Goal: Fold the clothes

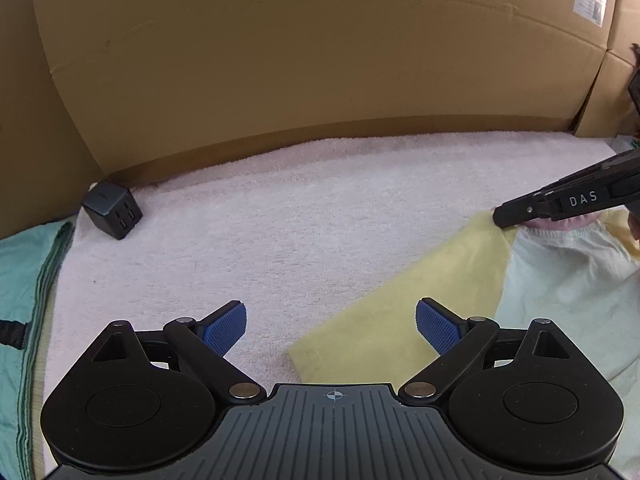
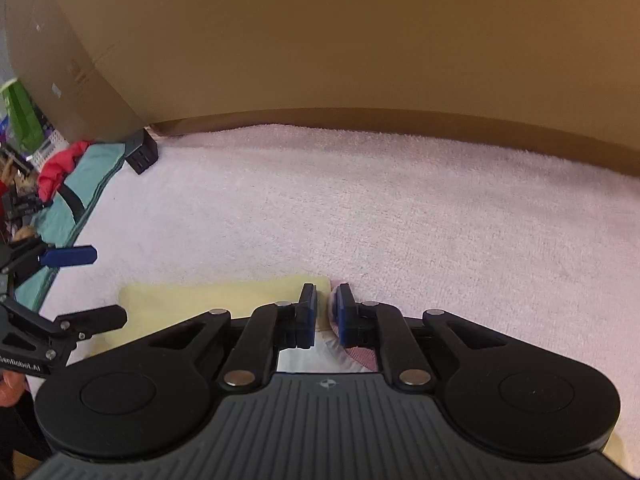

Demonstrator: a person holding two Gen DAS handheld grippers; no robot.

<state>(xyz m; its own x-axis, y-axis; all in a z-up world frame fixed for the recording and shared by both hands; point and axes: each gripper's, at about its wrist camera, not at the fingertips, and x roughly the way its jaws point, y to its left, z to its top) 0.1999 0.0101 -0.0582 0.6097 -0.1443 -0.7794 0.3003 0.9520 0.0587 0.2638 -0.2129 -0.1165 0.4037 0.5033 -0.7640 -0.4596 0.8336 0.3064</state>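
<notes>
Right wrist view: right tongs point(image 2: 326, 312) hide the shirt point(image 2: 208, 296) collar.

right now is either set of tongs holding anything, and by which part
The right tongs pinch the shirt at its pink collar, by the yellow shoulder. The left tongs are open above the yellow sleeve, holding nothing.

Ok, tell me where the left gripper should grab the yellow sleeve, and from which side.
Grip the cuff end of the yellow sleeve, near its hemmed edge. It lies flat on the pink towel, angling toward the open left gripper, so come in low from the near side. The right gripper is near the collar, nearly closed; whether it pinches fabric is unclear.
</notes>
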